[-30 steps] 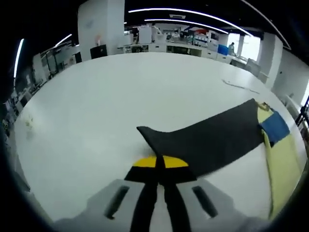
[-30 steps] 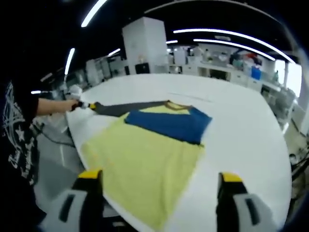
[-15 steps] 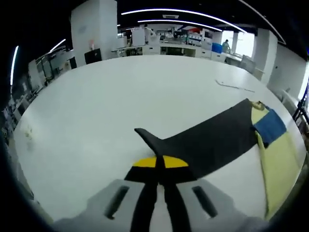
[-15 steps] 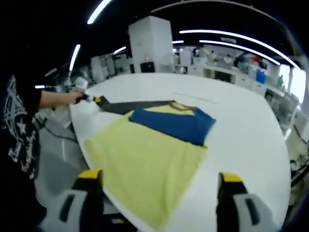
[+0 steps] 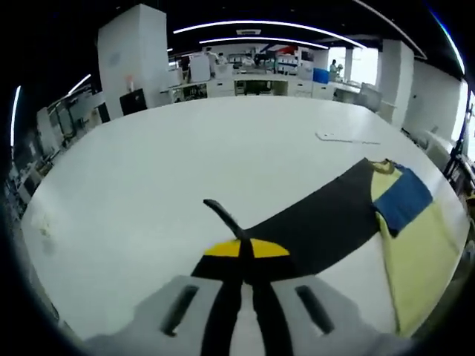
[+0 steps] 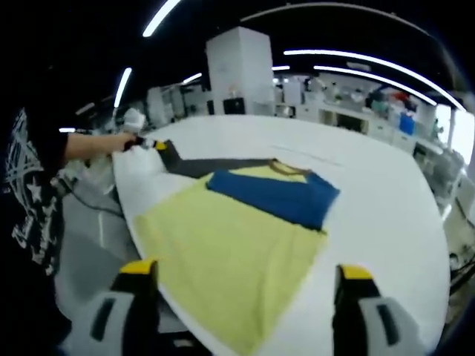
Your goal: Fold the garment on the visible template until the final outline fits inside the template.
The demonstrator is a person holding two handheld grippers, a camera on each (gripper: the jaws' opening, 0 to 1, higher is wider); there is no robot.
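Note:
A yellow garment [image 6: 230, 252] lies flat on the white table [image 6: 371, 200], its blue sleeve [image 6: 286, 196] folded across the chest. The dark sleeve [image 5: 319, 222] stretches out sideways from the body. My left gripper [image 5: 245, 248] is shut on this sleeve's end, which curls up from the table at the jaws. In the right gripper view the left gripper [image 6: 154, 144] shows at the table's left edge, held by a person's hand [image 6: 115, 141]. My right gripper [image 6: 245, 271] is open above the garment's hem, with nothing between its jaws. The yellow body [image 5: 415, 252] and blue sleeve [image 5: 404, 200] lie at the right.
A thin pale strip [image 5: 345, 137] lies on the table beyond the garment. A person in a dark printed shirt [image 6: 30, 208] stands at the table's left edge. Desks and cabinets [image 5: 252, 74] line the far side of the room.
My left gripper has raised the dark sleeve's end, which now curls up narrower off the table. The right gripper stays open over the hem.

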